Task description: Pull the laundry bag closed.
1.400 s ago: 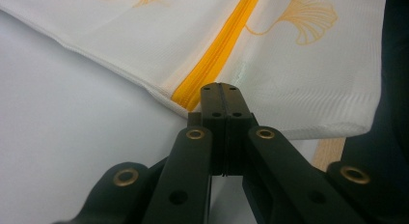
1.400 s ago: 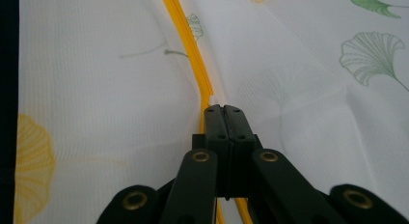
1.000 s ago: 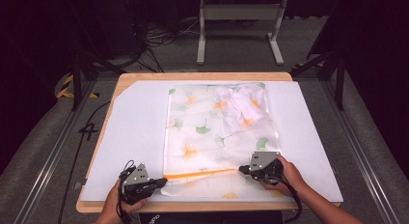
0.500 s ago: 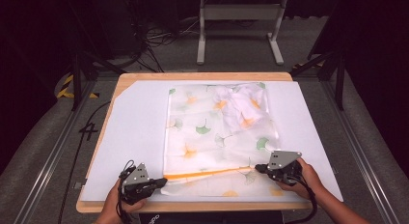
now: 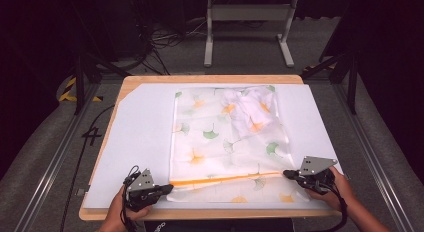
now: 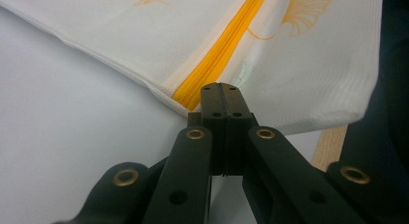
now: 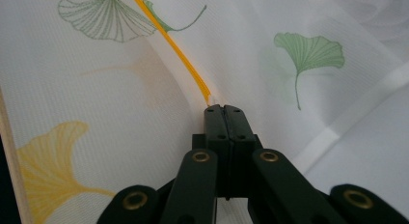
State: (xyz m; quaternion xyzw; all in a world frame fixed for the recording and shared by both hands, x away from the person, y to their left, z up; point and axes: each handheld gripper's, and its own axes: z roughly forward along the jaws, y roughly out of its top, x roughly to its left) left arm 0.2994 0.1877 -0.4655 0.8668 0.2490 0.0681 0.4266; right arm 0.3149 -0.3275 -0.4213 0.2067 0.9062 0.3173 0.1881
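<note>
Running almost level across the lower middle of the high view, the orange zipper [image 5: 227, 178] spans from the left gripper [image 5: 167, 188] to the right gripper [image 5: 287, 173], its long axis joining the two. Both are clenched: the left on the zipper's end at the mesh bag [image 5: 227, 142] corner, the right apparently on the pull. Inside the bag, a crumpled white garment [image 5: 247, 109] sits upper right.

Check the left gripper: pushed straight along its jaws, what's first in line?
The left gripper, jaws shut, already sits at the yellow zipper end of the mesh laundry bag; it would likely run straight along that zipper.
</note>
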